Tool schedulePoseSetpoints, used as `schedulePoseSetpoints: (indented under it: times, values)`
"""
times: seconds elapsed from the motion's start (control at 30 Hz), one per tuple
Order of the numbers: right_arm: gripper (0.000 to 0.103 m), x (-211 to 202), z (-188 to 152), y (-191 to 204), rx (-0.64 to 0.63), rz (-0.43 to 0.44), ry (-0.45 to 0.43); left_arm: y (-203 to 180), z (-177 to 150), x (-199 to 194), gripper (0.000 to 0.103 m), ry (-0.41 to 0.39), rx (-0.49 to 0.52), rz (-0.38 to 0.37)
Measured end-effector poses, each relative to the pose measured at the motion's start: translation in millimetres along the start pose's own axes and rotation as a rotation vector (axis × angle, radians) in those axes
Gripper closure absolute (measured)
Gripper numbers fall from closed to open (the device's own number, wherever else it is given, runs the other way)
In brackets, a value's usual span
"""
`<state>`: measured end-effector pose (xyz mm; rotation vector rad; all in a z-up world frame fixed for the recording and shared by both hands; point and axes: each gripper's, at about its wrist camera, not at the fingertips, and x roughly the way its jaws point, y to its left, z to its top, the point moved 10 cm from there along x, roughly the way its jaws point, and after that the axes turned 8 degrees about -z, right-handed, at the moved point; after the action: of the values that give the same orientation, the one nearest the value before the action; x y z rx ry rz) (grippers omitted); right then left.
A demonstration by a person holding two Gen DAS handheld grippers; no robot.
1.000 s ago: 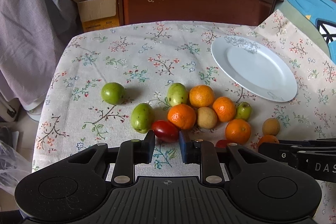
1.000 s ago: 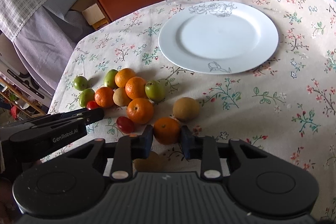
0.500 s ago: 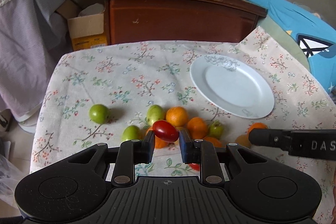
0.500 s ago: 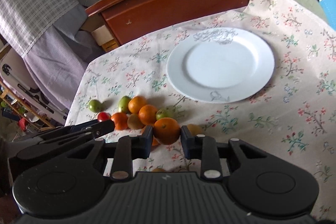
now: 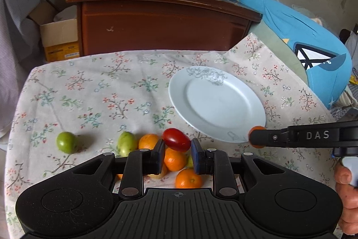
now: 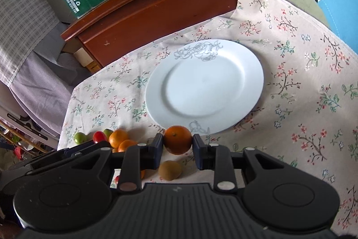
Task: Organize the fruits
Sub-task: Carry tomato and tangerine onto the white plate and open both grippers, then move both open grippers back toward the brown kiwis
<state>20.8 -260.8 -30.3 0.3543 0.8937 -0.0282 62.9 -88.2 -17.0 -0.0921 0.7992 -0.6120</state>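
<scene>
The left gripper pinches a thin-skinned, easily bruised cherry tomato across its middle. The right gripper clamps a firm, light tangerine at its widest part, just short of the white plate's near rim.

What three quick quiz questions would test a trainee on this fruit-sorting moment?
1. True or false: the white plate already holds fruit.
2. Which fruit does the left gripper hold: A) green fruit, B) red tomato, C) brown fruit?
3. Fill in: the right gripper is shut on an ____.

Key: 1 false; 2 B; 3 orange.
</scene>
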Motion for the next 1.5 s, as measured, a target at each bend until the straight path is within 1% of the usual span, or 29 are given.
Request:
schedulePoseSetpoints:
  times: [0.13, 0.3, 0.47, 0.7, 0.8, 0.9, 1.03, 1.1, 1.2, 1.23, 1.27, 1.33, 1.43, 1.5]
  values:
    - [0.075, 11, 5, -9, 0.027, -0.005, 0.024, -7, 5, 14, 0.081, 0.015, 0.035, -0.016]
    - [0.075, 23, 11, -18, 0.057, -0.028, 0.033, -17, 13, 33, 0.081, 0.027, 0.059, -0.046]
    - [0.075, 33, 15, -25, 0.080, -0.051, 0.039, -25, 22, 50, 0.081, 0.027, 0.063, -0.070]
    - [0.075, 42, 23, -31, 0.115, -0.054, 0.037, -35, 24, 73, 0.080, 0.050, 0.074, -0.084]
    - [0.074, 46, 24, -34, 0.130, -0.056, 0.038, -37, 23, 78, 0.080, 0.060, 0.077, -0.089]
    - [0.072, 48, 26, -35, 0.141, -0.060, 0.030, -38, 25, 80, 0.079, 0.050, 0.076, -0.081]
    - [0.072, 48, 30, -35, 0.151, -0.057, 0.018, -36, 28, 80, 0.078, 0.041, 0.068, -0.085]
    - [0.072, 47, 31, -36, 0.159, -0.058, 0.014, -35, 30, 78, 0.071, 0.036, 0.068, -0.082]
    - [0.072, 46, 32, -39, 0.171, -0.057, 0.016, -33, 32, 72, 0.069, 0.027, 0.067, -0.070]
    - [0.072, 46, 32, -39, 0.172, -0.058, 0.016, -32, 33, 70, 0.061, 0.024, 0.064, -0.065]
    - [0.072, 46, 32, -39, 0.174, -0.057, 0.016, -31, 34, 67, 0.047, 0.016, 0.061, -0.058]
    - [0.071, 45, 32, -38, 0.174, -0.052, 0.016, -27, 38, 59, 0.034, -0.006, 0.056, -0.035]
    - [0.071, 44, 31, -36, 0.169, -0.043, 0.018, -21, 40, 50, 0.031, -0.003, 0.063, -0.008]
    - [0.070, 44, 30, -35, 0.167, -0.039, 0.022, -15, 40, 43, 0.024, -0.002, 0.057, 0.013]
